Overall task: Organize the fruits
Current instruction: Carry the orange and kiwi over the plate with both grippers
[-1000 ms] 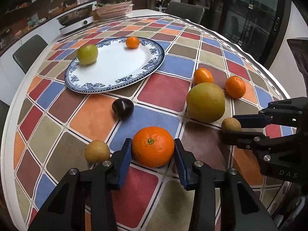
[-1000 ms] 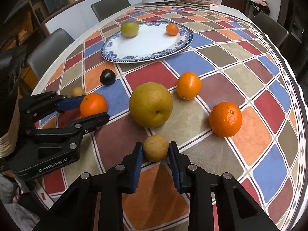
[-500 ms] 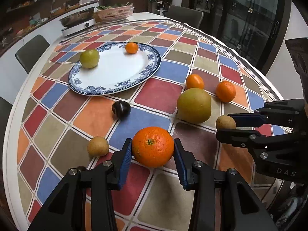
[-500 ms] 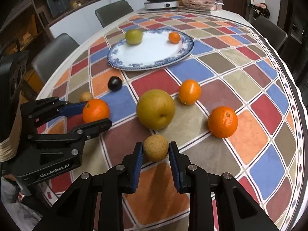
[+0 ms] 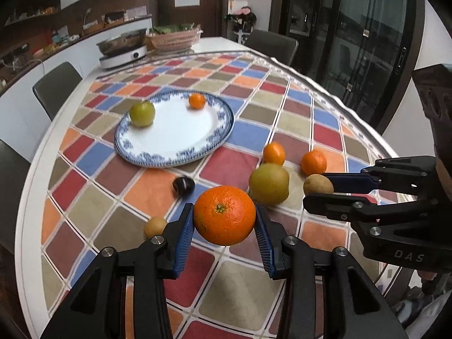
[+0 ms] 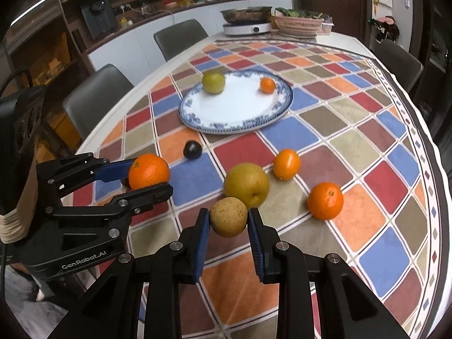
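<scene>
Checkered surface [image 5: 121, 220] in dining room. Left gripper [image 5: 224, 226] clamps orange [image 5: 224, 219]; right gripper [image 6: 228, 224] clamps small brown fruit [image 6: 228, 216], both lifted clear. Blue-rimmed plate [image 5: 195, 158] lies ahead, beyond both, nearer left gripper.

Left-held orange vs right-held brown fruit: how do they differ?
The orange is bright orange and glossy with a green stem dot; the brown fruit is dull, speckled tan. The orange is clearly bigger, so the left gripper stands wider than the right gripper. Both are round and clamped above the tablecloth.
</scene>
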Available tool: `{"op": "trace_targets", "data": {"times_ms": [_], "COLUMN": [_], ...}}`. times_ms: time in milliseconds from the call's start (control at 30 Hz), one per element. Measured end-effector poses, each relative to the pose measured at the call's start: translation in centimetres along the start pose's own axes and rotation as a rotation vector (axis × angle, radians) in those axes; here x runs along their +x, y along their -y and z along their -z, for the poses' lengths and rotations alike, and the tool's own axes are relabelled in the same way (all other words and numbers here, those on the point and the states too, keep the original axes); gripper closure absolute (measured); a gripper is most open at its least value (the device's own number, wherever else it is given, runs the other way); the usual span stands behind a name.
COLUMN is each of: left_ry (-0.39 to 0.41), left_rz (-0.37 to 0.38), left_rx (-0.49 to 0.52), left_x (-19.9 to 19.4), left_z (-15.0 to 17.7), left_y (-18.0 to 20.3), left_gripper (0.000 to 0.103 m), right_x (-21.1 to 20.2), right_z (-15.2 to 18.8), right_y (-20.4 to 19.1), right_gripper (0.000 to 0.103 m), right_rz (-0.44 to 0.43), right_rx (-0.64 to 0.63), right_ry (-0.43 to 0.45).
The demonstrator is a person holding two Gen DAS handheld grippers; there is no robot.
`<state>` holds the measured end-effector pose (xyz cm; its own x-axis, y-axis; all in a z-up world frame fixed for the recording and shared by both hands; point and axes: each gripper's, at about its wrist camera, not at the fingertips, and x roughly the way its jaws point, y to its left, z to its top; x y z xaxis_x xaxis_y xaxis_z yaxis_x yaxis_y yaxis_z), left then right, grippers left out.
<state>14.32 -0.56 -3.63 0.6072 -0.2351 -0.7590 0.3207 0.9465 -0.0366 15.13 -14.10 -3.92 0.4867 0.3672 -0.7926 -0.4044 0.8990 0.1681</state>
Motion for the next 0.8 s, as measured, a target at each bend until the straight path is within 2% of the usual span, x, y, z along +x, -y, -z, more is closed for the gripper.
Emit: {"op": "trace_targets", "data": {"times_ms": [433,800], "left_ry": [0.093,0.133], "left_rz": [-0.031,-0.044], "left_rx": [-0.003,-0.013], "left_x": [-2.4,-2.0], "left_z": [-2.9,-5.6], "left_y": [-0.8,-2.6], "left_gripper": [0.062,0.062], "right_x": [-2.4,-1.6], "right_z": [-3.6,-7.4], "right_y": [-0.4,-0.1], "right_gripper": [0.075,0.075], "right_rz": [-0.009,-0.014], "right_rx": [-0.045,-0.080], "right_ry": [0.109,0.137]}}
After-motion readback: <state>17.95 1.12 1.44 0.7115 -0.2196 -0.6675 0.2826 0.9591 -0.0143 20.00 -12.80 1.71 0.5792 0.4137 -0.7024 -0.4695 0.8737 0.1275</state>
